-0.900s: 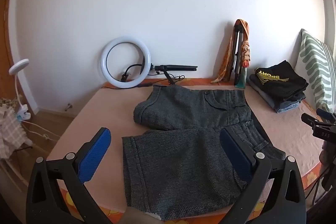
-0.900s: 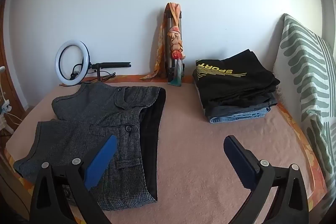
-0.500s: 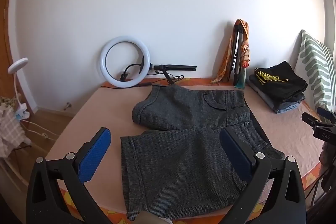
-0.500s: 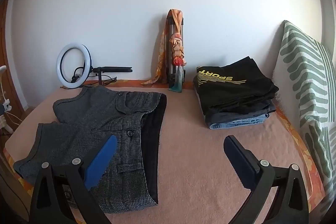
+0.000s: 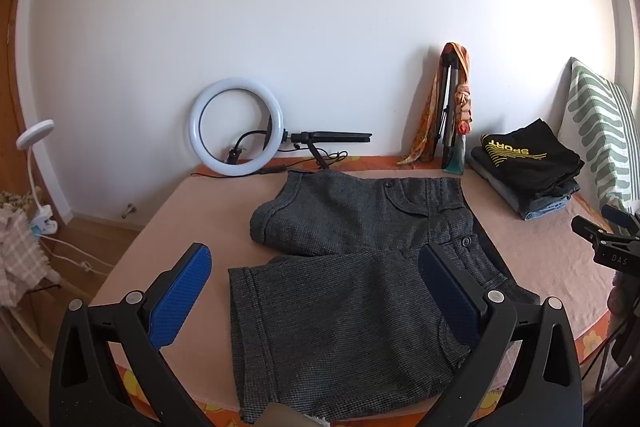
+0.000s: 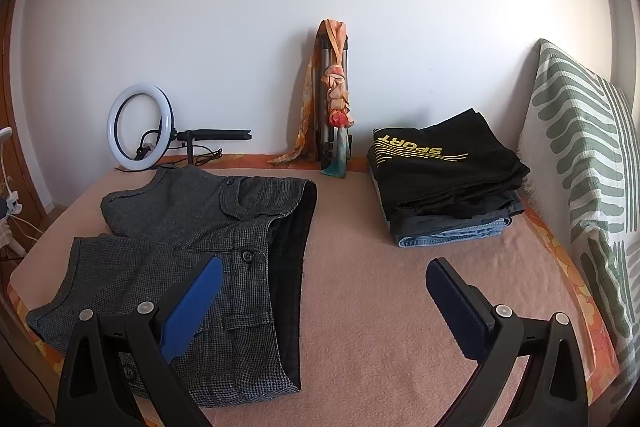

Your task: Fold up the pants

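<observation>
Grey tweed pants (image 5: 352,267), short-legged, lie flat on the pink bed cover (image 5: 192,223) in the left wrist view, legs pointing left, one leg nearer the camera than the other. The left gripper (image 5: 316,291) hangs above the near leg, its blue pads spread wide and holding nothing. A ring light (image 5: 236,127) leans on the wall behind.

In the right wrist view, the pants (image 6: 192,247) sit left of centre, waistband showing its dark lining. The right gripper (image 6: 324,303) hovers with its fingers apart, empty, over the waistband edge and bare cover. A stack of folded clothes (image 6: 444,179) rests beside a striped pillow (image 6: 584,163).
</observation>
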Demonstrator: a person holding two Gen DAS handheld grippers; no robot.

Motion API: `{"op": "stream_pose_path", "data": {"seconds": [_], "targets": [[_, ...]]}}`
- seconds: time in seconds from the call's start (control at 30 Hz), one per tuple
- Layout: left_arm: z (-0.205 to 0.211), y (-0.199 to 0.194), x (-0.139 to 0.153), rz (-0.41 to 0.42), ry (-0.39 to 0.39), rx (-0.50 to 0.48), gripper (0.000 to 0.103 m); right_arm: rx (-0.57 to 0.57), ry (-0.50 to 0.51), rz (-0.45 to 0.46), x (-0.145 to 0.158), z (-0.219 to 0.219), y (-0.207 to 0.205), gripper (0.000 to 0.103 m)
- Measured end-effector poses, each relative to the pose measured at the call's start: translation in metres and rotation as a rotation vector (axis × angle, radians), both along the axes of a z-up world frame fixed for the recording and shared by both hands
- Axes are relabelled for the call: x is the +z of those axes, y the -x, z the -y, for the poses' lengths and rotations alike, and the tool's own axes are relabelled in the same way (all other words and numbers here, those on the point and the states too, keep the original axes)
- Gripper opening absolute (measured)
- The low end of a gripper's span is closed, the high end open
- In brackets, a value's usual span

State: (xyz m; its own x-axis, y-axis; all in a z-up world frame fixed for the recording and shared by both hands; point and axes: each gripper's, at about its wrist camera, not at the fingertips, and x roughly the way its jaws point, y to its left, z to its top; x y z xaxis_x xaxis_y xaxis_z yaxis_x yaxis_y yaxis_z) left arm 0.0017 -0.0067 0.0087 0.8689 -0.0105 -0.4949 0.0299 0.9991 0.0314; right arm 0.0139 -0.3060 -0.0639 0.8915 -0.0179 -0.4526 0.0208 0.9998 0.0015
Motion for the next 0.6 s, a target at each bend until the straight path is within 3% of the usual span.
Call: {"op": "stream_pose_path", "data": {"seconds": [0.6], "targets": [[0.0037,0.0022,-0.0019,-0.001,-0.002,0.004,0.103,0.003,-0.002,-0.003,-0.0024,0.0014,0.0016,0.103]]}}
